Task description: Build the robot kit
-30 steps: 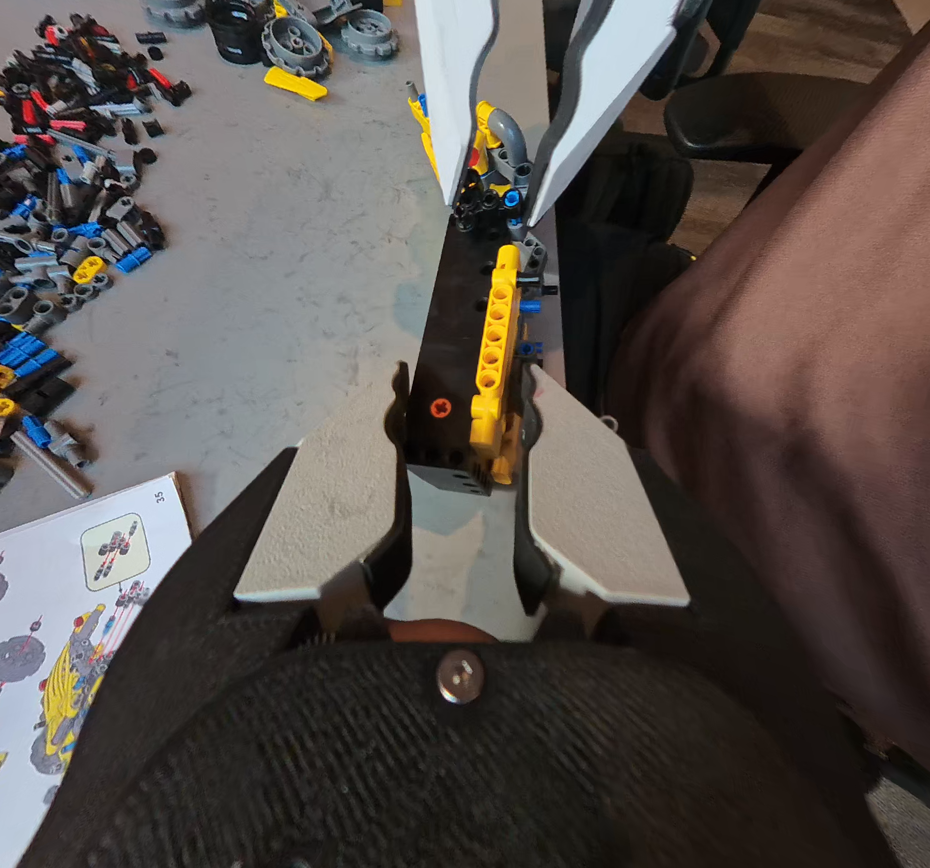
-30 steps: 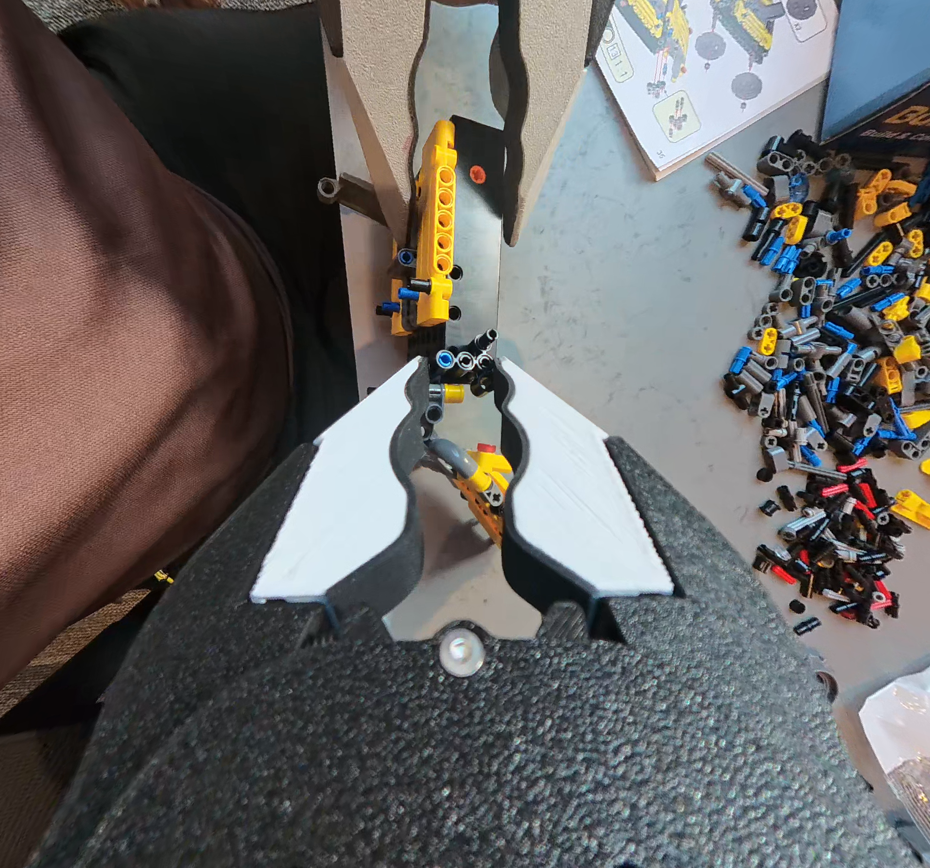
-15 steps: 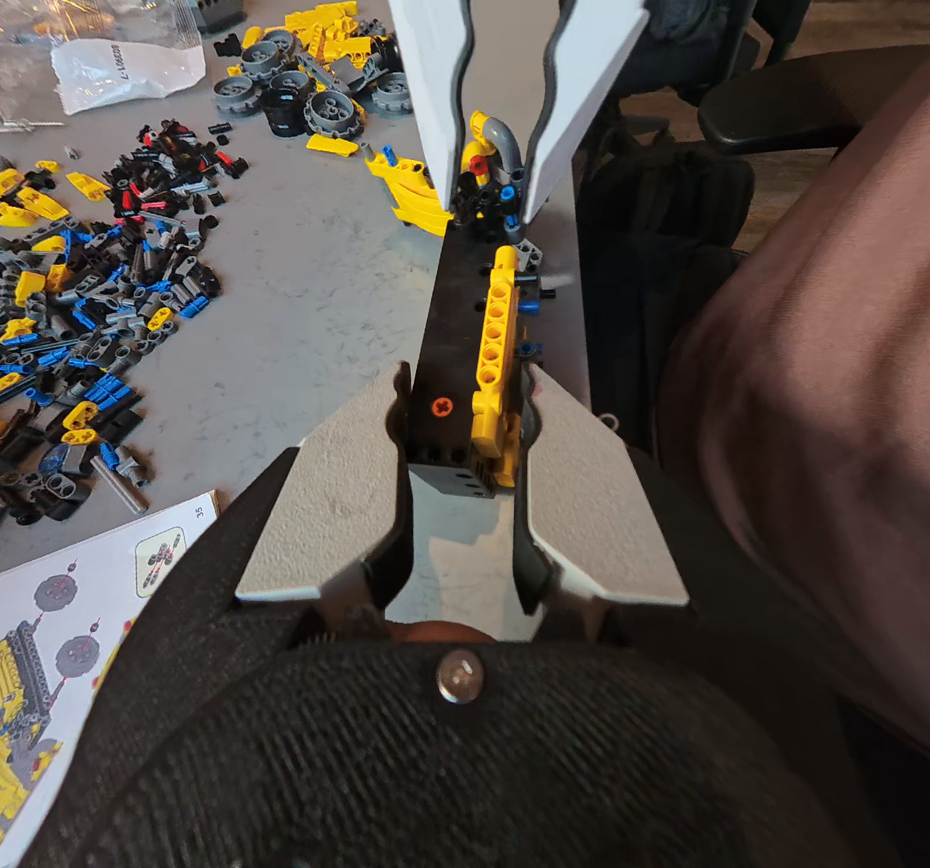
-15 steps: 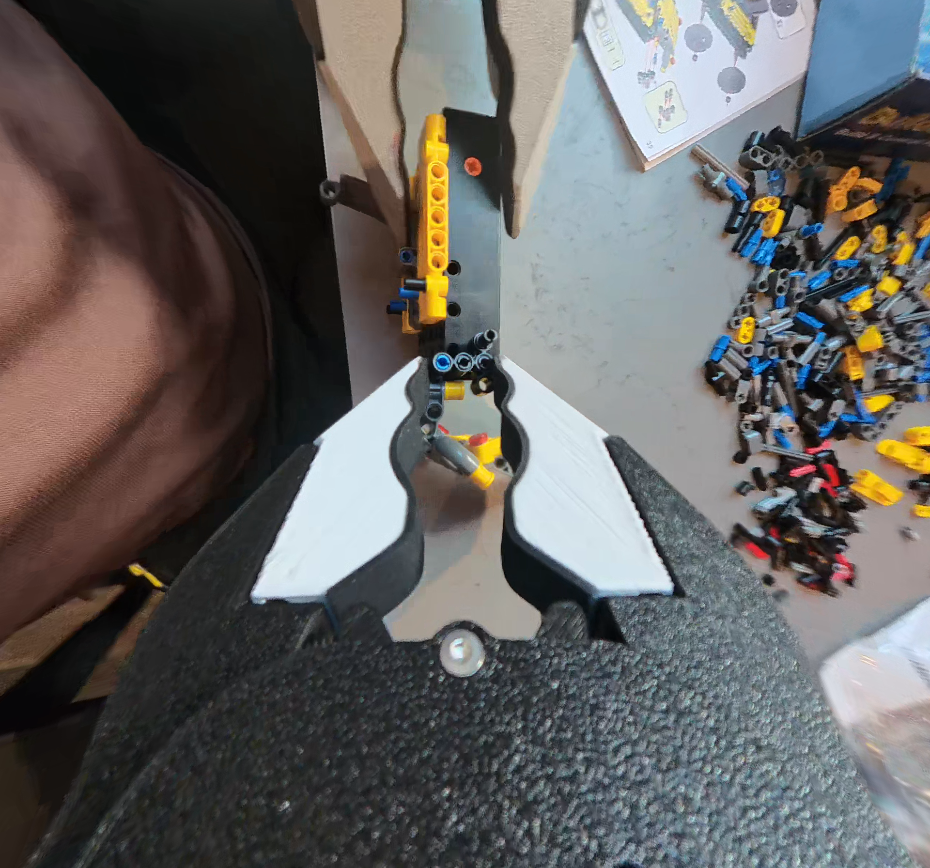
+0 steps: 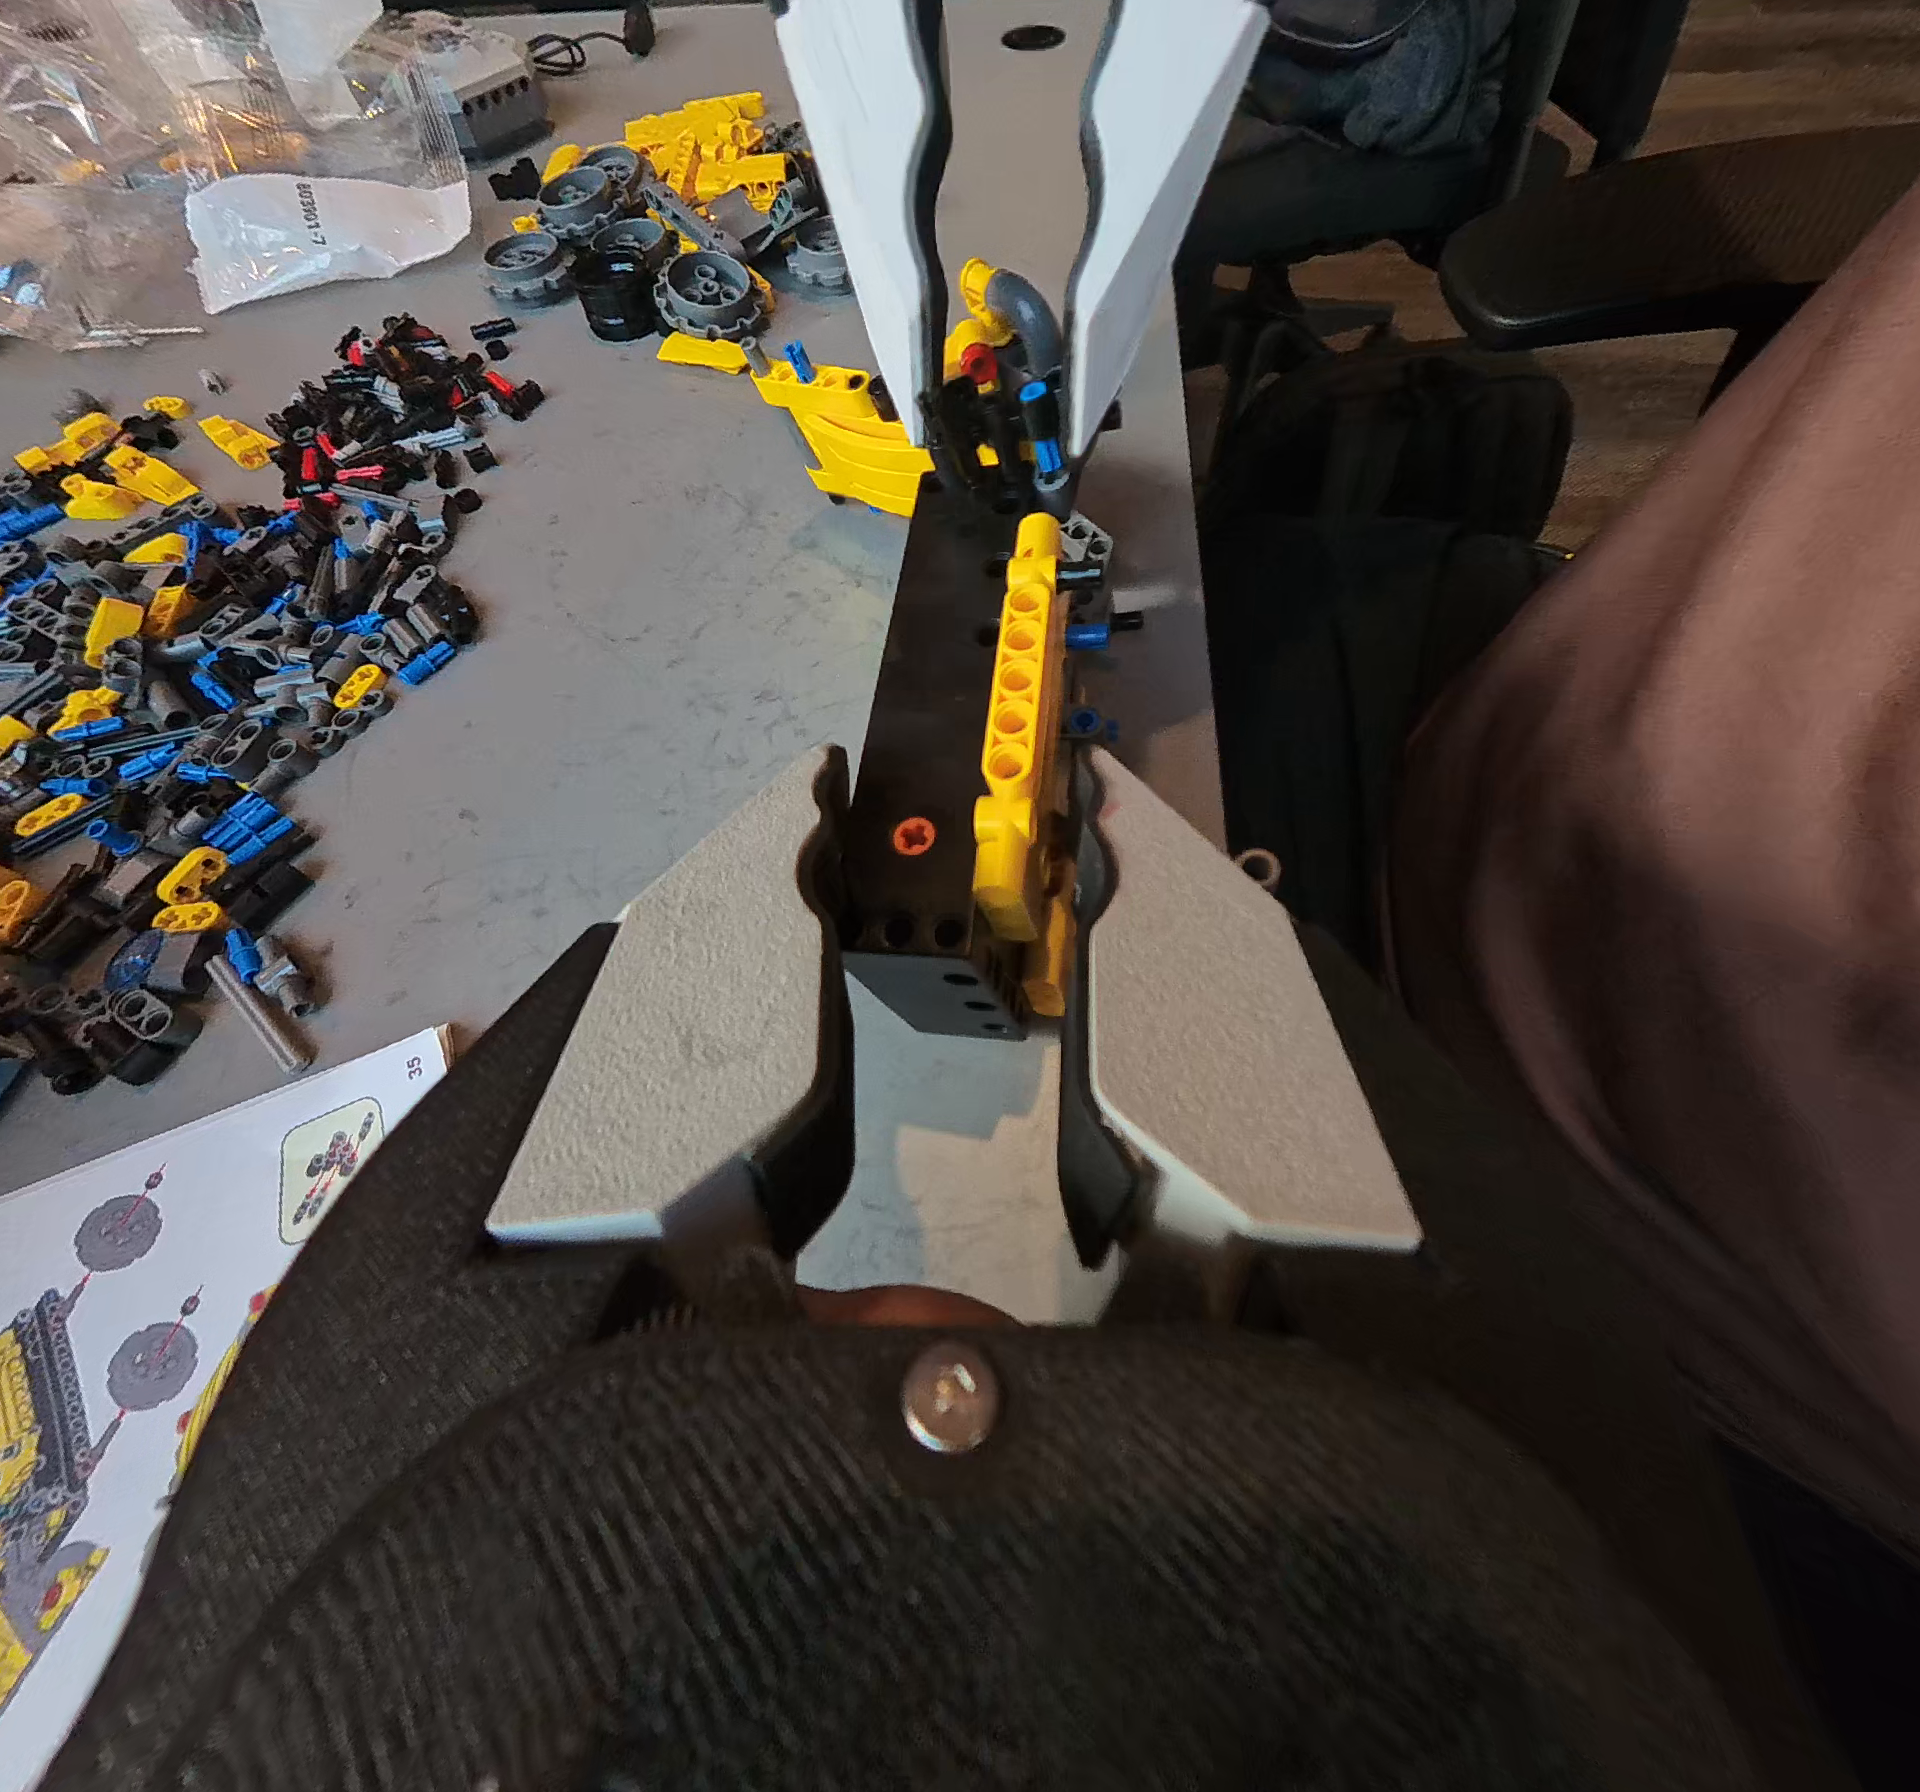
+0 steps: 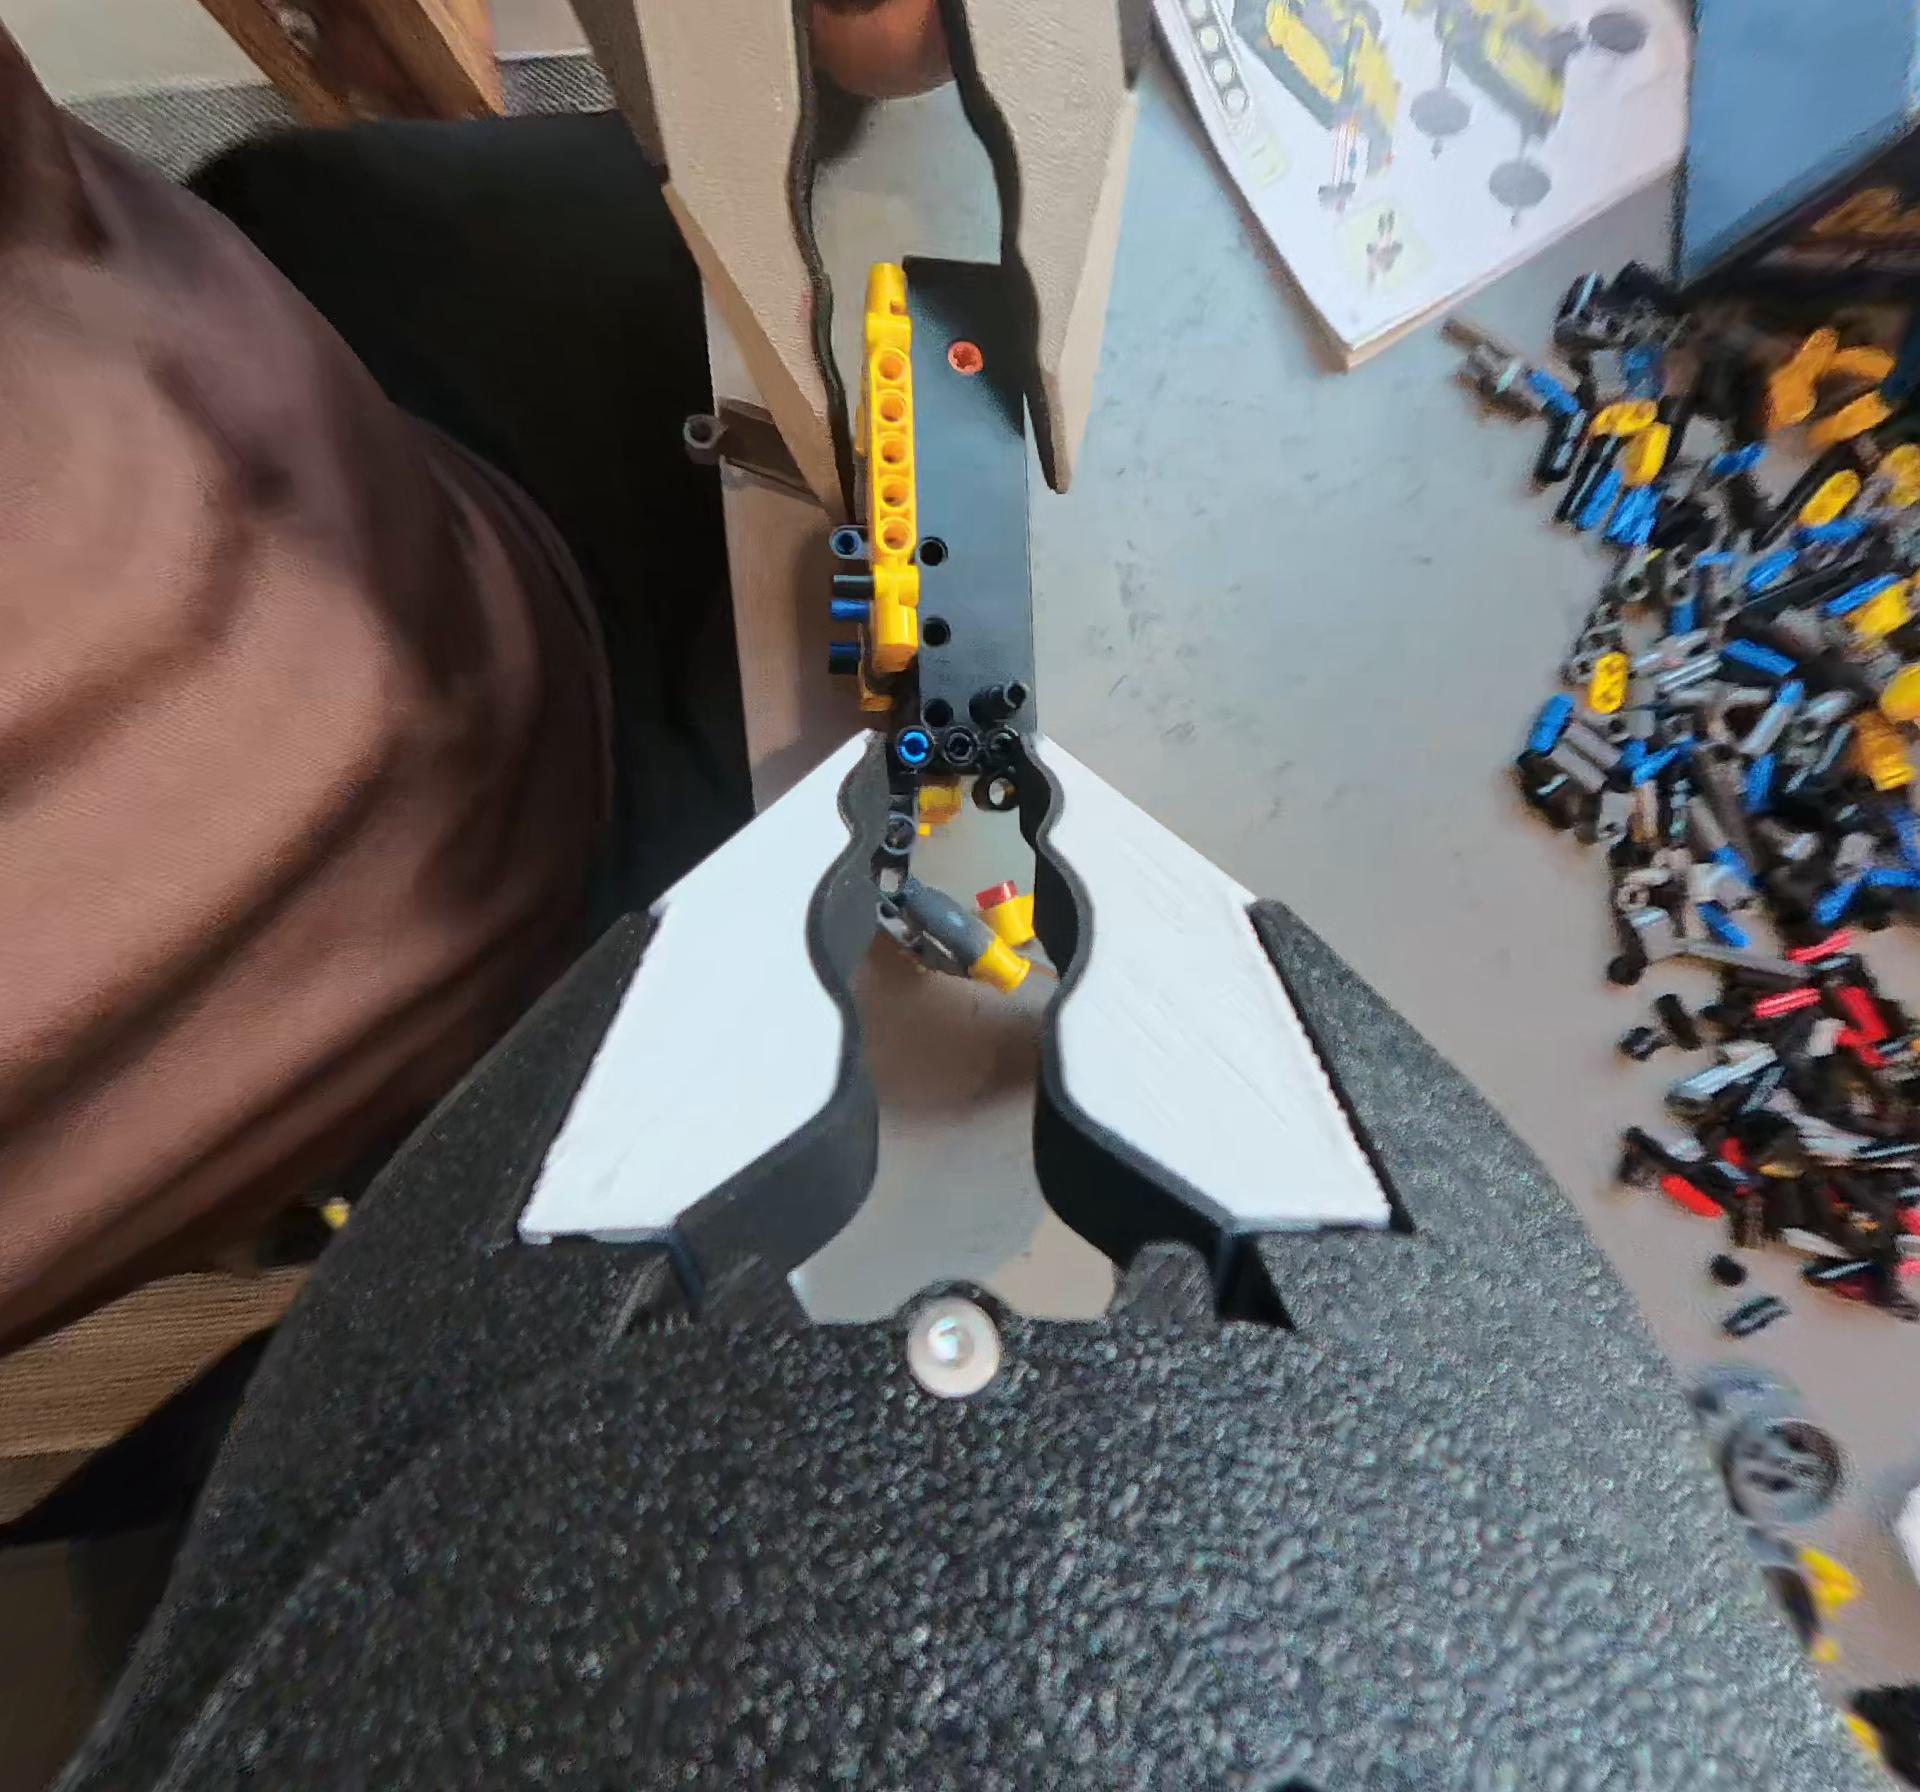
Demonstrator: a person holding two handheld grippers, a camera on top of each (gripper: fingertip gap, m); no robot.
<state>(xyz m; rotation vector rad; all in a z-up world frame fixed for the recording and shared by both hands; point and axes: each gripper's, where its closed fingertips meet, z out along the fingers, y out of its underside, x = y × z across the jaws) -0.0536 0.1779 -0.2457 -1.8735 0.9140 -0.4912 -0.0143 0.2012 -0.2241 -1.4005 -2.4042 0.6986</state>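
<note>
Over the near edge of the grey tabletop (image 5: 644, 599), a long black toy-brick beam with a yellow holed strip on its side (image 5: 966, 703) hangs between two tools: the grey-fingered left gripper (image 5: 951, 869) pinches one end, the white-fingered right gripper (image 6: 951, 786) clamps the pin-studded other end. Build looks partial; loose black, blue and yellow pieces (image 5: 208, 620), grey wheels (image 5: 644, 256) and a printed instruction booklet (image 5: 156, 1275) lie unused. Right view is blurred, so which pin it bites is unclear.

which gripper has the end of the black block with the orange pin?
The left gripper, the one with grey jaws. It clamps the black block where the orange pin sits; the white-jawed right gripper holds the opposite end, by the small black and blue connectors.
</note>
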